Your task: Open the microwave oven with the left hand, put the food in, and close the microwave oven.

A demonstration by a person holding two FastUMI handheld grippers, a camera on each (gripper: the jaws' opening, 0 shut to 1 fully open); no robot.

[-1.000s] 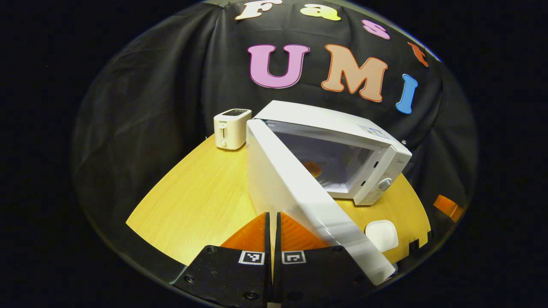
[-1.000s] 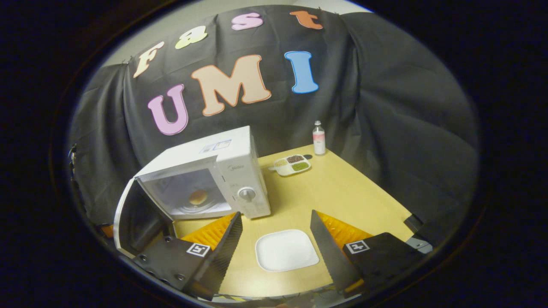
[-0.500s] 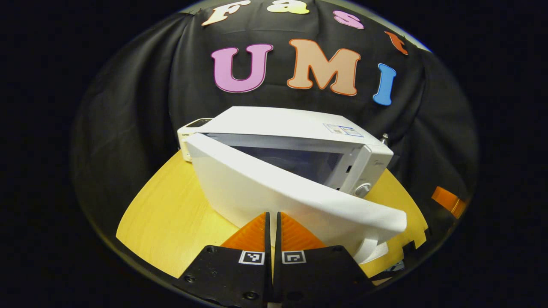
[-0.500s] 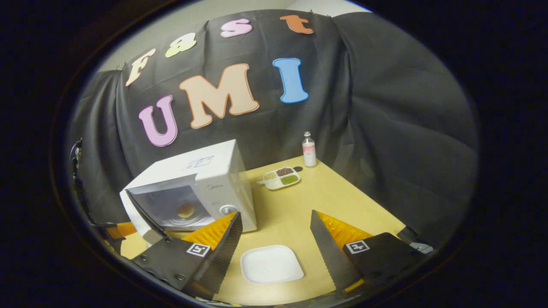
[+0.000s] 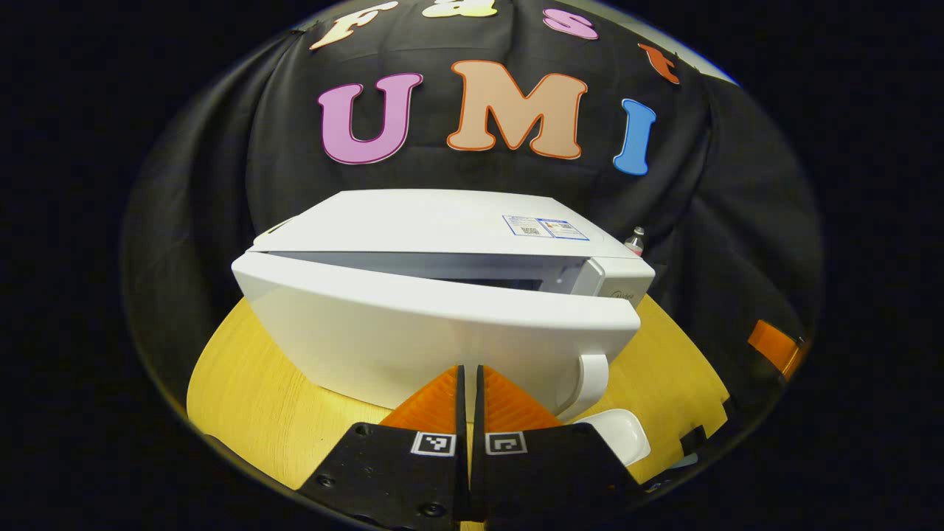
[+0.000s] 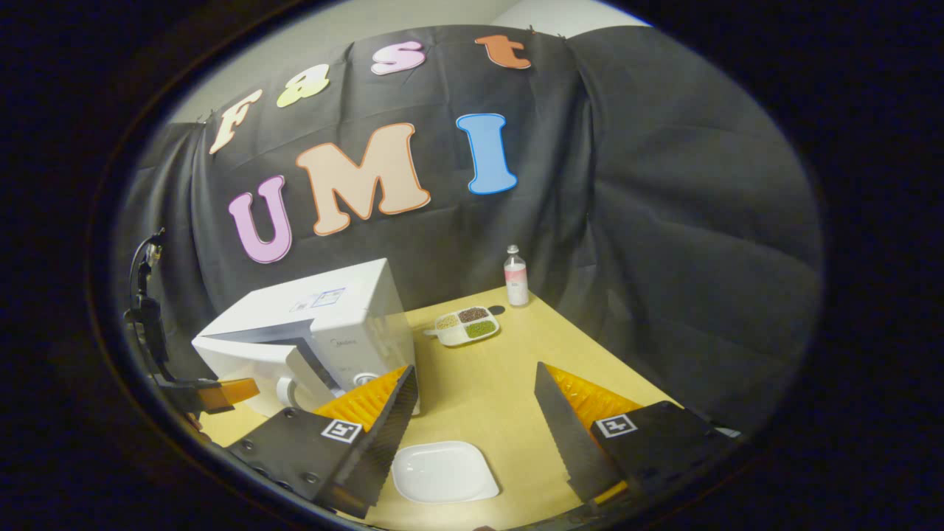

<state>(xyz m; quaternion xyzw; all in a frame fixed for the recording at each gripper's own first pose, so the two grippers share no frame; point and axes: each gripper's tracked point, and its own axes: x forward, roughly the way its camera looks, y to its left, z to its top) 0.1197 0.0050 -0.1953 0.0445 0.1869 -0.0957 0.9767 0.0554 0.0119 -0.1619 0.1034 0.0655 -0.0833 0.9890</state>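
The microwave oven stood on the worktop, its door nearly shut; left tongs pinched together against it, holding nothing; right tongs gaped wide over an empty plate; only final latching seemed left.

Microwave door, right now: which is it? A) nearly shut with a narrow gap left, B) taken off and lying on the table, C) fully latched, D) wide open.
A: in the left gripper view the door stands just off the microwave front, with a thin gap along its top edge, and the shut left gripper sits at its face.
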